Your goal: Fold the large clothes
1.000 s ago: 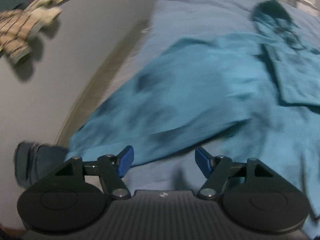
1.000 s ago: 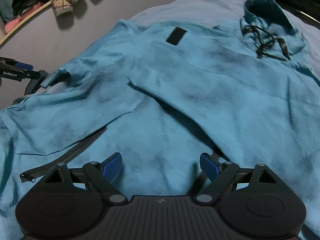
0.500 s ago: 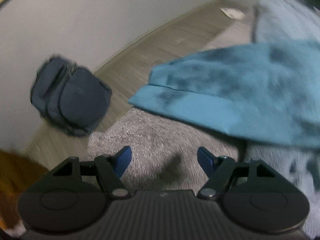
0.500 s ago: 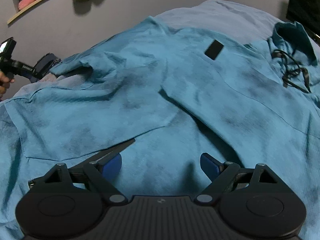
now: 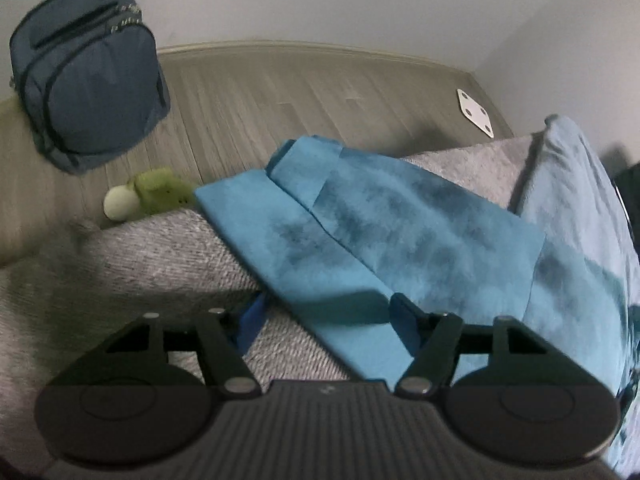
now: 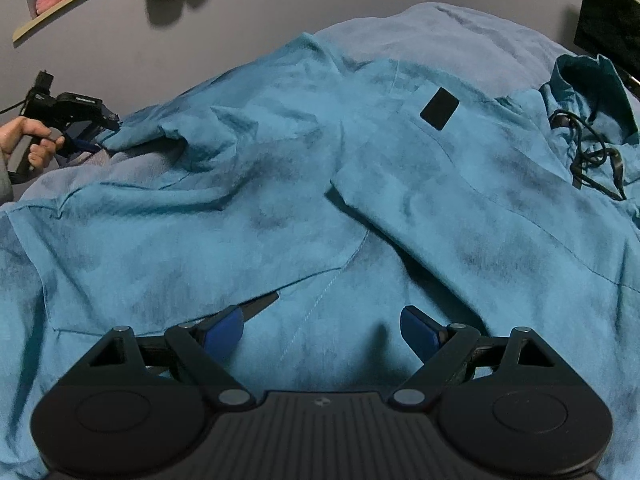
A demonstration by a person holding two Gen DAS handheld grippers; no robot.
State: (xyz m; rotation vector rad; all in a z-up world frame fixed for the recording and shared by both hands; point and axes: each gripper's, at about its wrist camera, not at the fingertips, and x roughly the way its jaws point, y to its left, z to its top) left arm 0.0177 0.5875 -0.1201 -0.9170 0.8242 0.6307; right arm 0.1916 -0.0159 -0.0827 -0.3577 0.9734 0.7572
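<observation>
My left gripper (image 5: 326, 320) is closing around the mottled teal cotton jacket's (image 6: 360, 184) sleeve edge; my right gripper (image 6: 320, 326) stands spread above its front.

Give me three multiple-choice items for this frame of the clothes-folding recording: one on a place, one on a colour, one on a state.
1. Where is the backpack?
A. On the bed
B. On the floor by the wall
C. On the shelf

2. What colour is the jacket spread on the bed?
A. Red
B. Teal blue
C. White

3. How do the right tongs stand?
A. Open, nothing between the pads
B. Clamped on the drawstring
C. Clamped on a sleeve

Answers:
1. B: the left wrist view shows it upright on the wooden floor against the wall.
2. B: both views show mottled teal fabric.
3. A: the blue pads stand wide apart above the jacket, gripping nothing.

The left tongs are closing, with the jacket's edge lying between the pads, not yet pinched.
</observation>
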